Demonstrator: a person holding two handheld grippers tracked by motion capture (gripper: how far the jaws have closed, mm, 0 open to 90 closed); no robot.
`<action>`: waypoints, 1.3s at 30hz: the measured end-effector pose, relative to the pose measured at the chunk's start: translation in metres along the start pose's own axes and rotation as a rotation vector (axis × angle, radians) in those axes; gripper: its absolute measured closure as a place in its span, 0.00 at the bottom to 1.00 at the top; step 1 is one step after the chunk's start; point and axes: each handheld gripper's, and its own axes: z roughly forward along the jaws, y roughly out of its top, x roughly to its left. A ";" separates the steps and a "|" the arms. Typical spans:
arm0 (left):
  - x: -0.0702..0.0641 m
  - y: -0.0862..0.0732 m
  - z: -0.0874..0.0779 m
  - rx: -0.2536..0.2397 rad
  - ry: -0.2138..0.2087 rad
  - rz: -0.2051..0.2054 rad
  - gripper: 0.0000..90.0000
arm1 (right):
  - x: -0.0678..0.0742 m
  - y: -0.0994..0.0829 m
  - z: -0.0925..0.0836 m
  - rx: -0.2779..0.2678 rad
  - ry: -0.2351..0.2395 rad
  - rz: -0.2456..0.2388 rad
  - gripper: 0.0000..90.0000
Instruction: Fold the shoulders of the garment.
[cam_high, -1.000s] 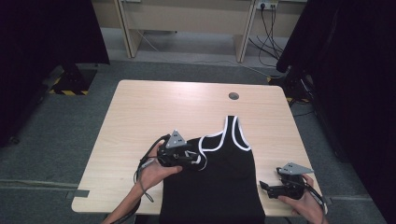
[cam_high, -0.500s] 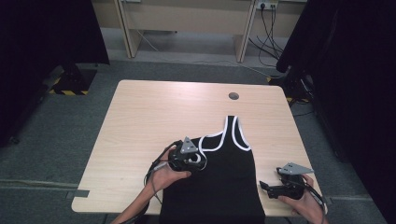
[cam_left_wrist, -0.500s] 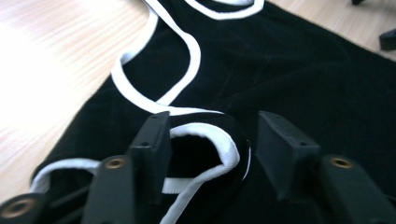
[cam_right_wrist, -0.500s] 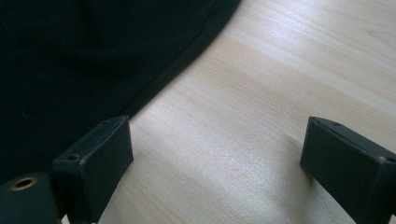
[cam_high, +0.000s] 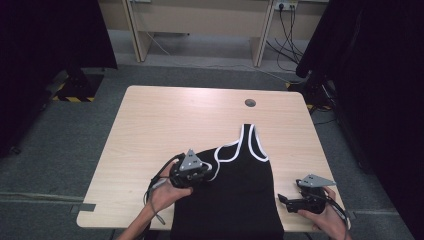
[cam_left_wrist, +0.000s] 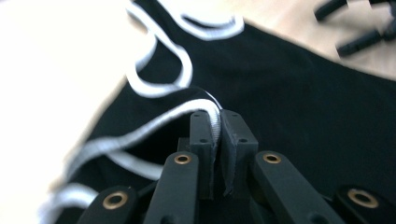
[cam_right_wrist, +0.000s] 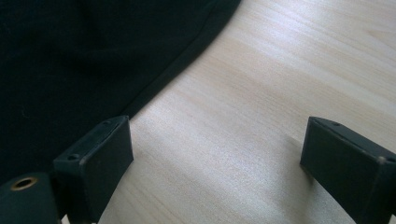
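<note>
Gripping: left gripper (cam_left_wrist: 215, 140) has its jaws pressed together on the white trim (cam_left_wrist: 154, 123) of the black tank top (cam_high: 235, 195); trim strip is sandwiched between the two pads in the left gripper view.
Left gripper place: high view, about 7 o'clock on the table (cam_high: 175, 120), sitting on the garment's left shoulder area, grey plate on top, cable trailing toward the person's left hand (cam_high: 165, 192).
Right gripper: right gripper (cam_right_wrist: 215, 158) jaws spread wide apart, bare wood between them, holding nothing.
Right gripper place: high view, about 5 o'clock near the table's front edge, just beside the garment's right side, held in the right hand (cam_high: 325, 215).
Tank top: lies flat at the 6 o'clock part of the table, straps pointing to 12 o'clock, hem hanging over the front edge.
Right gripper view: garment edge runs just by the left-hand jaw; touching or not, cannot tell.
Table hole: round hole (cam_high: 250, 103) near 1 o'clock, well apart from the garment.
</note>
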 end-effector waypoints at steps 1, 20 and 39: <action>-0.001 -0.008 0.003 0.016 -0.004 -0.008 0.92 | 0.000 0.000 0.000 0.000 0.000 0.000 0.11; -0.008 -0.030 0.005 -0.002 0.032 -0.052 0.33 | -0.006 0.006 -0.001 -0.002 -0.002 0.025 0.17; 0.004 -0.053 0.008 0.103 0.152 -0.071 0.04 | -0.018 0.060 0.030 -0.014 0.069 0.034 0.17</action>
